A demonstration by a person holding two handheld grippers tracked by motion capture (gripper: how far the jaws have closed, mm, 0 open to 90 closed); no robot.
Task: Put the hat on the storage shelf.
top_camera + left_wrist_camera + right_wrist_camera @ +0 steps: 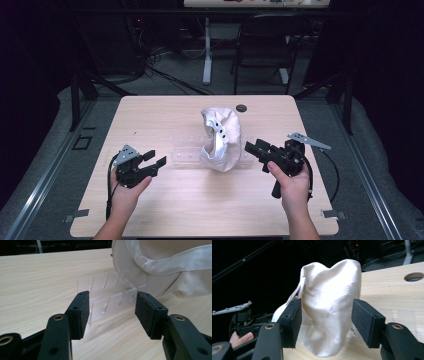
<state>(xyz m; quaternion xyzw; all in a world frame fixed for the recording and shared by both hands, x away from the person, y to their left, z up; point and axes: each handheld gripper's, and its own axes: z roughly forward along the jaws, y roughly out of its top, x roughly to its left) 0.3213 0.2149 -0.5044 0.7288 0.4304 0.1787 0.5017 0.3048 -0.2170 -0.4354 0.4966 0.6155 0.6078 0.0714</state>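
1. The right gripper (pixel 252 148) is held by the person's right hand (pixel 292 181) at the right side of the table (pixel 165 205), with its jaws pointing left toward the white cloth cap (pixel 221 139). The jaws stand spread wide with nothing pinched between them. In the right gripper view the two black pads (pixel 293 320) frame the cap, which sits a little beyond them, apart from both.
2. The left gripper (pixel 154 162) rests in the person's left hand (pixel 127 192) at the left side of the table, with its jaws pointing right. They too are spread and hold nothing. In the left gripper view the pads (pixel 148 312) stand either side of the near end of the clear plastic rack (pixel 110 296), without touching it.
3. The cap sits near the middle of the table, between the two grippers and nearer the right one. It stands crumpled and upright on the clear plastic rack, with its open underside turned toward the left gripper and a strap with dark holes (pixel 220 131) showing.
4. The rack is a long slotted transparent piece lying across the table; its left end reaches out from under the cap toward the left gripper.
5. A round hole (pixel 241 108) is in the table just behind the cap.
6. Beyond the far edge of the table stands a dark chair (pixel 265 45).
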